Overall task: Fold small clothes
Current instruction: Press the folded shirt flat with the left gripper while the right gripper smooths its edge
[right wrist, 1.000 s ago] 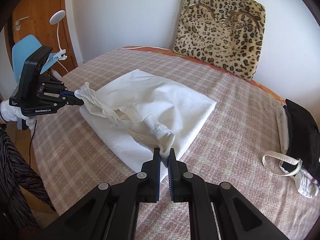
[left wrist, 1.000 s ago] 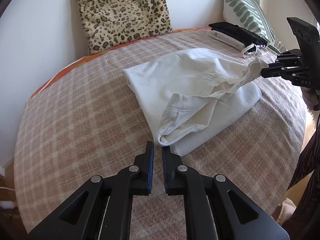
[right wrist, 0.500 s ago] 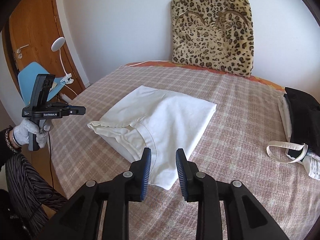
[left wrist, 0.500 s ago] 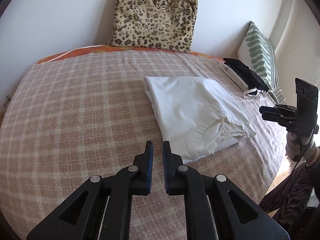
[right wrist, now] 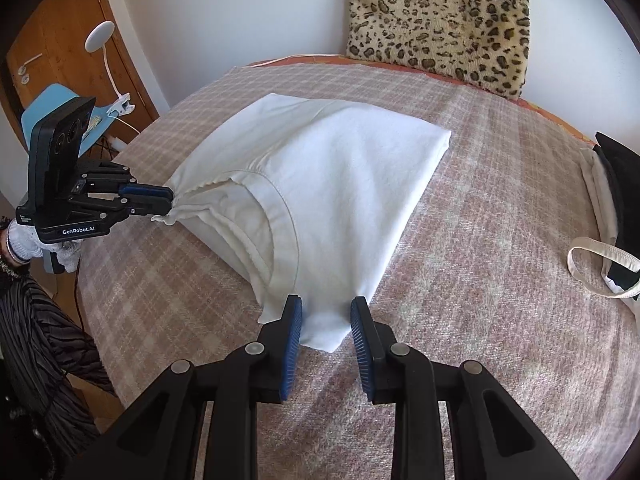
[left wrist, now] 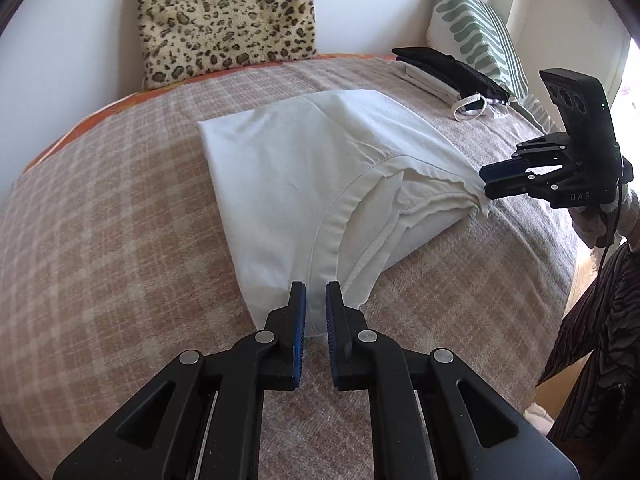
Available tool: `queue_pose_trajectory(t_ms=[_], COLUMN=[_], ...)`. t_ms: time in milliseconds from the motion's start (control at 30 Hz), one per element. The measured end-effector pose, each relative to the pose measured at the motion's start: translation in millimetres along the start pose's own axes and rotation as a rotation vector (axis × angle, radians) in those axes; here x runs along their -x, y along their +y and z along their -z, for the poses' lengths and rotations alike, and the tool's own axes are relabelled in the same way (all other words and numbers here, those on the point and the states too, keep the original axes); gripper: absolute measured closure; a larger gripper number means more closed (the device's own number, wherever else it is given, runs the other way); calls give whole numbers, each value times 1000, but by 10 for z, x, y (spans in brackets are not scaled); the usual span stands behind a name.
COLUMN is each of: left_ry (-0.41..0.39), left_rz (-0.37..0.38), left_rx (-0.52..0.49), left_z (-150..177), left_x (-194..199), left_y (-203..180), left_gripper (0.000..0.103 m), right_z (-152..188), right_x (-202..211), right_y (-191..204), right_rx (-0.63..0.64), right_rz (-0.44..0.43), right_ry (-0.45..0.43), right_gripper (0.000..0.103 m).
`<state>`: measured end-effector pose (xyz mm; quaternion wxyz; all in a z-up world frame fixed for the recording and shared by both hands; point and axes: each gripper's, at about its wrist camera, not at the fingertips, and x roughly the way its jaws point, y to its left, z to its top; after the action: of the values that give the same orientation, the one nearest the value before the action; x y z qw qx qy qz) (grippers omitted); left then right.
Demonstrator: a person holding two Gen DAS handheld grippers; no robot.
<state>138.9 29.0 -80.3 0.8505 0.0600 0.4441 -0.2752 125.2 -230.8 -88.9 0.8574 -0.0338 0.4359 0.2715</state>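
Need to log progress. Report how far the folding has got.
Done: the white garment lies partly folded on the bed; other clothes are stacked aside. In hand: left gripper pinches one corner; right gripper jaws straddle another, open. Left: the next fold.

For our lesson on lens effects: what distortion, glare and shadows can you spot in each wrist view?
Left wrist view: the fisheye bows the checked bedspread into a dome, the corners go black, and window light washes out the far right edge. Right wrist view: same bowing and dark corners, even daylight, only soft shadows around the white garment; nothing looks blurred.
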Motion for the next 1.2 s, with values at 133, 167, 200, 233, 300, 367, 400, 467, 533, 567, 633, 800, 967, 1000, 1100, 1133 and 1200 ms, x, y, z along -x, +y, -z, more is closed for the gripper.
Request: queue_pose_trajectory(t_ms=[133, 167, 200, 233, 300, 367, 400, 467, 533, 567, 633, 800, 967, 1000, 1100, 1133, 1200], left_ry=[-60, -74, -87, -92, -91, -80, -77, -72, -77, -81, -92, -98, -82, -81, -76, -75, -71], left_rz=[21, 32, 46, 60, 67, 87, 97, 107, 99, 95, 95, 92, 107, 106, 105, 107, 111], left_rx=[111, 127, 132, 125, 100, 97, 104, 128, 144, 150, 159, 169, 178, 175, 166, 167, 165], left_z=[-38, -68, -96, -133, -182, -245, -266, -303, -321, -320, -340, -339, -356, -360, -373, -372, -370], left_x=[187, 216, 234, 233, 200, 139, 120, 93, 94, 107, 125, 133, 71, 62, 39, 35, 17], left_y=[179, 192, 180, 147, 57, 25, 28, 67, 107, 118, 161, 198, 206, 196, 169, 163, 149], left_gripper=[94, 94, 94, 94, 94, 94, 94, 94, 94, 94, 94, 94, 94, 94, 94, 94, 94], right_z=[-68, -104, -143, -175, -242, -266, -267, -264, -258, -254, -256, -280, -240, -232, -244, -248, -253], right_x=[251, 286, 300, 296, 219, 94, 9, -153, -293, -342, -378, -347, -422, -428, -400, -382, -366], right_y=[15, 58, 113, 180, 364, 578, 679, 824, 892, 893, 858, 747, 822, 833, 798, 787, 761], right_rx=[-27, -21, -11, 7, 67, 155, 201, 268, 309, 318, 313, 291, 357, 360, 345, 344, 342], right_rz=[-52, -66, -78, -95, -108, -88, -72, -46, 10, 26, 32, 46, 76, 79, 62, 59, 59], right_ry=[-97, -118, -137, -150, -153, -133, -112, -74, -44, -33, -24, -31, -7, -6, -5, -8, -7], right_gripper=[75, 75, 75, 74, 73, 69, 69, 69, 72, 73, 77, 85, 84, 85, 99, 100, 103])
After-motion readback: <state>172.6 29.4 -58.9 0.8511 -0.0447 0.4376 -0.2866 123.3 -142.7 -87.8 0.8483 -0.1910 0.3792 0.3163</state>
